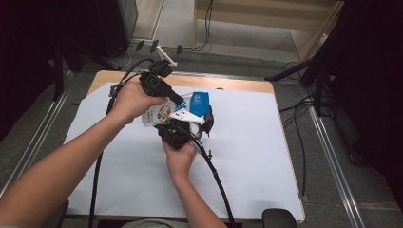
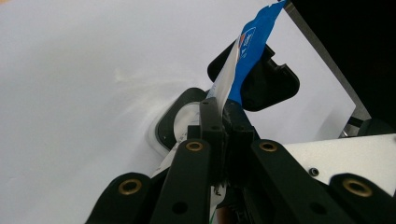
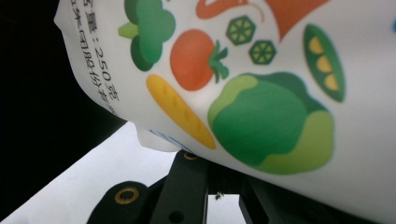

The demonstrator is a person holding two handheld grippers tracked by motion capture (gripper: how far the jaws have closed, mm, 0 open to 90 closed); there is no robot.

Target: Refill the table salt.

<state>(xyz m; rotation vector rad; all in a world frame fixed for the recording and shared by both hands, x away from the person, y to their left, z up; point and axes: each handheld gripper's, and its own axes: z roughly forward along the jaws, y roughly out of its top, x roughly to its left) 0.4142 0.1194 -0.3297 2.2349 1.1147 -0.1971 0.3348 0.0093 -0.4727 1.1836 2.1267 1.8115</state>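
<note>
Pouch (image 3: 261, 93) pinched in left claw (image 2: 224, 116); right claw (image 3: 219, 158) prob. gripping too, veg print visible there.

Above the white-covered wooden surface (image 1: 247, 156), the left tool (image 1: 183, 100) and right tool (image 1: 190, 127) meet at a white plastic pouch with a blue end and vegetable pictures (image 1: 177, 112), held between both hands.

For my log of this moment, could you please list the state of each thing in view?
Bag: lifted off the table, held by both grippers.
Left gripper: shut on the bag's blue edge.
Right gripper: shut on the bag.
White sheet: lying flat on the table.
</note>
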